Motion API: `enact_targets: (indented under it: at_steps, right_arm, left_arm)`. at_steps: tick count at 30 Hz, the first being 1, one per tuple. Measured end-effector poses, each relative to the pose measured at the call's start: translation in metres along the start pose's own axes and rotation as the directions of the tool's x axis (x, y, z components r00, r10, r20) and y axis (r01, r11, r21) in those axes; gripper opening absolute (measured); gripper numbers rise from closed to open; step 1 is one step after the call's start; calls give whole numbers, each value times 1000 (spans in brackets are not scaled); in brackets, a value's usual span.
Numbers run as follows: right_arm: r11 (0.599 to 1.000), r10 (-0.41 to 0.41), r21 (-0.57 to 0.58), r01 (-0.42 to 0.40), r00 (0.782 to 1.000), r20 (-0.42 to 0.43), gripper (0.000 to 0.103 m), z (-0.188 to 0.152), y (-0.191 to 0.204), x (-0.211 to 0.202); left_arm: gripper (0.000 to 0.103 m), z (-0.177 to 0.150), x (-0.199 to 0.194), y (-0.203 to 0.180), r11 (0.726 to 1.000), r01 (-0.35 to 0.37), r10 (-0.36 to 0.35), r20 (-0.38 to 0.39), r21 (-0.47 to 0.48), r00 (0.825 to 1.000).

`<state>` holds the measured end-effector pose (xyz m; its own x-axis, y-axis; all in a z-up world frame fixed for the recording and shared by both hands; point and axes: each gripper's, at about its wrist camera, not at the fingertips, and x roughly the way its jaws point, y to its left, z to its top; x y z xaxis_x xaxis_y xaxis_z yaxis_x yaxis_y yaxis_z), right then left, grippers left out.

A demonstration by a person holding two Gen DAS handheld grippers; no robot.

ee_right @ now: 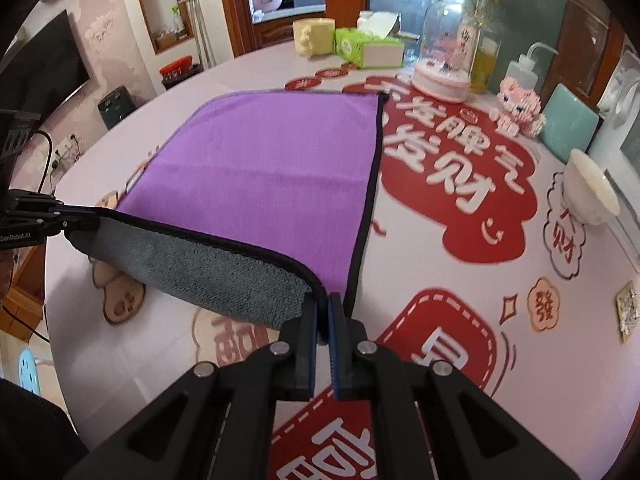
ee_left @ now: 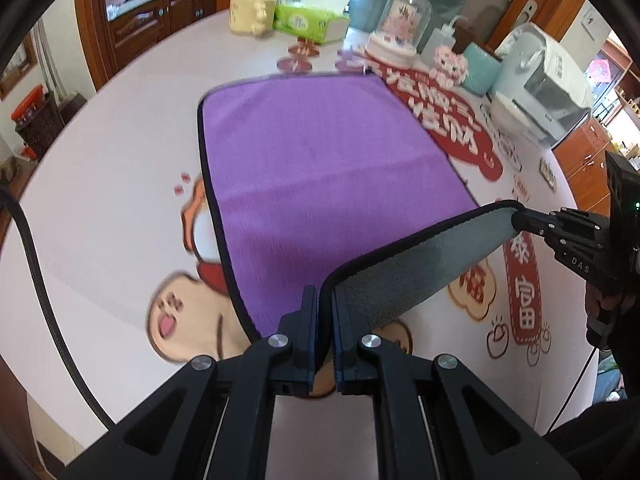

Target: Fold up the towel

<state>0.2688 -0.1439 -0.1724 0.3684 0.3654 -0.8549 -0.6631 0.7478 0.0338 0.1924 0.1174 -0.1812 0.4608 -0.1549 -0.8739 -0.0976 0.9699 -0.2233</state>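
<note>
A purple towel (ee_left: 312, 160) with a black hem and grey underside lies on the printed tablecloth; it also shows in the right wrist view (ee_right: 264, 176). My left gripper (ee_left: 325, 300) is shut on the towel's near left corner. My right gripper (ee_right: 324, 300) is shut on the near right corner; it shows at the right of the left wrist view (ee_left: 520, 218). The near edge is lifted off the table between the two grippers, with its grey underside (ee_right: 208, 272) turned up. The far edge lies flat.
Along the far side of the table stand a yellow mug (ee_right: 314, 36), a green tissue box (ee_right: 364, 50), a glass dome ornament (ee_right: 444, 60), a squeeze bottle (ee_right: 522, 68), a pink brick figure (ee_right: 518, 106) and a white bowl (ee_right: 590, 188).
</note>
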Motion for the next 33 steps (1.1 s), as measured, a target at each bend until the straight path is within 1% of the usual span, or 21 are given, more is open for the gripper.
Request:
enact_targets:
  at_steps: [5, 10, 14, 18, 24, 29, 33]
  right_arm:
    - [1000, -25, 14, 25, 998, 58, 4, 19, 0, -11]
    - [999, -48, 25, 45, 991, 121, 4, 43, -2, -18]
    - [998, -69, 23, 66, 980, 189, 4, 67, -4, -22]
    - [997, -80, 26, 76, 964, 252, 4, 92, -6, -23]
    - [995, -96, 20, 95, 947, 305, 4, 125, -7, -8]
    - [993, -120, 36, 115, 936, 331, 4, 142, -10, 12]
    - [991, -137, 45, 130, 930, 342, 4, 150, -10, 31]
  left_arm:
    - [5, 26, -21, 4, 1000, -12, 10, 74, 20, 997]
    - [5, 51, -31, 9, 999, -29, 23, 135, 44, 991]
    - [5, 70, -38, 15, 997, -43, 32, 187, 57, 982]
    - [5, 90, -41, 23, 996, -71, 54, 244, 62, 968]
    - [5, 118, -38, 36, 993, -103, 81, 296, 59, 952]
    - [5, 140, -26, 45, 990, -134, 112, 330, 44, 937]
    - [5, 156, -10, 54, 988, -155, 140, 341, 19, 930]
